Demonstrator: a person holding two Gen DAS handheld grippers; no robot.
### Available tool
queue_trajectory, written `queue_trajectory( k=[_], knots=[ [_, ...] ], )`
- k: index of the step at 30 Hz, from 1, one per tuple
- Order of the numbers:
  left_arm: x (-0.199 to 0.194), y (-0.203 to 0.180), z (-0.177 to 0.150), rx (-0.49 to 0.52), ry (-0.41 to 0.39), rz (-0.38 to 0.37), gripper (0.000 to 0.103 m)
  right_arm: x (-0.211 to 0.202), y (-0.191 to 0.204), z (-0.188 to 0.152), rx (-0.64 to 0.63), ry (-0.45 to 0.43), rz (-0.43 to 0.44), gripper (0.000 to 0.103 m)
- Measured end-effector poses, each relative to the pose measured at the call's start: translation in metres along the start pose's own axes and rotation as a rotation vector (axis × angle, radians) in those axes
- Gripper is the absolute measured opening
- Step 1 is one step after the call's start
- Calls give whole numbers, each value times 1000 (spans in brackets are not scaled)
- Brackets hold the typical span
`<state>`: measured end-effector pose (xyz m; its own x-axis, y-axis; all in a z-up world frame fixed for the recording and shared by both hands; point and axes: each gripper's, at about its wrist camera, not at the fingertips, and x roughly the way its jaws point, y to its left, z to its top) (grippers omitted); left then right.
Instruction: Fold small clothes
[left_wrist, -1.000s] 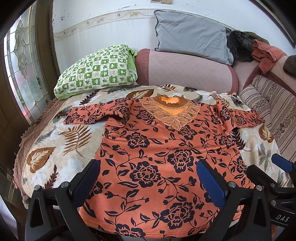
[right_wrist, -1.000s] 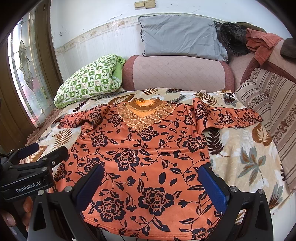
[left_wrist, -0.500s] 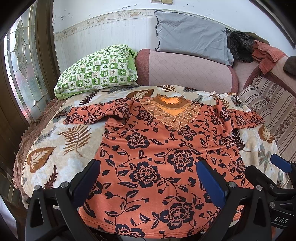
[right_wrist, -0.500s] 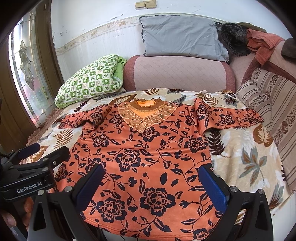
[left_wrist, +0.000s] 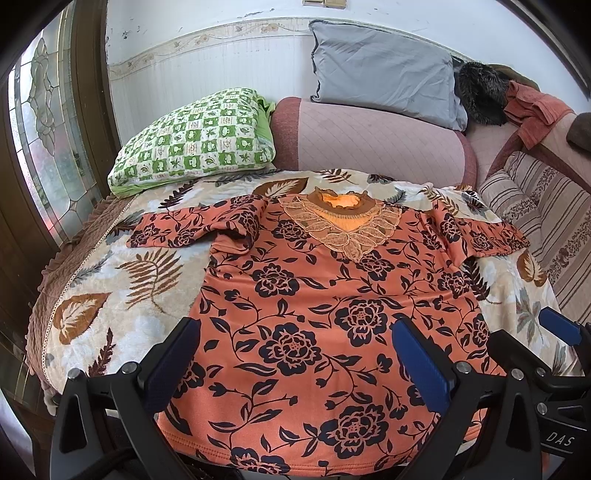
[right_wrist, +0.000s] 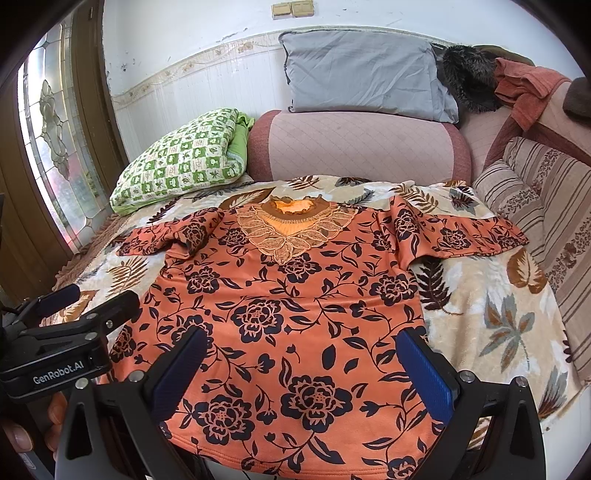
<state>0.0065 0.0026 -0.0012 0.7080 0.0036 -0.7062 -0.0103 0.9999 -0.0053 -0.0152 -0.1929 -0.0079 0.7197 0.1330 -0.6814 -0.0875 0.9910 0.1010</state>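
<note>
The orange floral top (left_wrist: 317, 317) lies flat, unfolded, on the leaf-print blanket (left_wrist: 122, 288). My left gripper (left_wrist: 299, 365) and right gripper (right_wrist: 303, 373) both hover spread wide over its hem, gripping nothing

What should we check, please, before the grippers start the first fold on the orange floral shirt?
1. Left gripper open, holding nothing: ok.
2. Right gripper open, holding nothing: ok.
3. Shirt face up, body spread flat on the leaf-print blanket: ok.
4. Left sleeve lying flat: not ok, bunched near the shoulder.
5. Right sleeve stretched out sideways: ok.
6. Near hem fully supported by the bed: cannot tell.
</note>
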Motion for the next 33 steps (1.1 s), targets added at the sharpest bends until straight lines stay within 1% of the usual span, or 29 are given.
queue_trajectory(
  k=[9,11,13,15,17,18,19,20,22,25,27,28,29,30,31,32,33],
  knots=[
    [5,2,-2,-4,9,-5,103,3,1,0,0,2,6,103],
    [14,6,-4,-14,28,-12,103,7,-4,1,10,6,26,103],
    [32,13,-9,-23,63,-10,103,17,-23,4,49,12,65,103],
    [57,21,-14,-34,125,7,103,30,-67,11,163,21,101,103],
    [82,29,-20,-46,187,23,103,46,-129,18,321,5,138,103],
    [93,31,-23,-53,211,32,103,55,-160,21,399,-1,142,103],
    [104,33,-24,-59,231,38,103,69,-199,23,504,3,127,103],
    [112,34,-26,-61,243,40,103,79,-226,25,576,7,113,103],
    [126,34,-27,-56,253,41,103,111,-299,26,772,-9,129,103],
    [144,34,-24,-39,261,33,103,158,-375,30,971,-8,106,100],
    [151,34,-21,-32,250,33,103,184,-407,35,1051,-17,104,91],
    [154,35,-20,-32,246,35,103,199,-420,40,1076,-17,81,90],
    [156,36,-20,-33,240,35,103,208,-430,44,1090,-17,62,85],
    [160,37,-19,-34,241,34,103,221,-439,48,1108,-3,30,81],
    [164,40,-19,-36,244,36,103,231,-444,50,1113,11,9,73],
    [168,42,-19,-37,249,40,103,241,-448,53,1111,28,-25,68],
    [172,45,-20,-38,260,42,103,249,-450,54,1116,38,-60,66]
  ],
)
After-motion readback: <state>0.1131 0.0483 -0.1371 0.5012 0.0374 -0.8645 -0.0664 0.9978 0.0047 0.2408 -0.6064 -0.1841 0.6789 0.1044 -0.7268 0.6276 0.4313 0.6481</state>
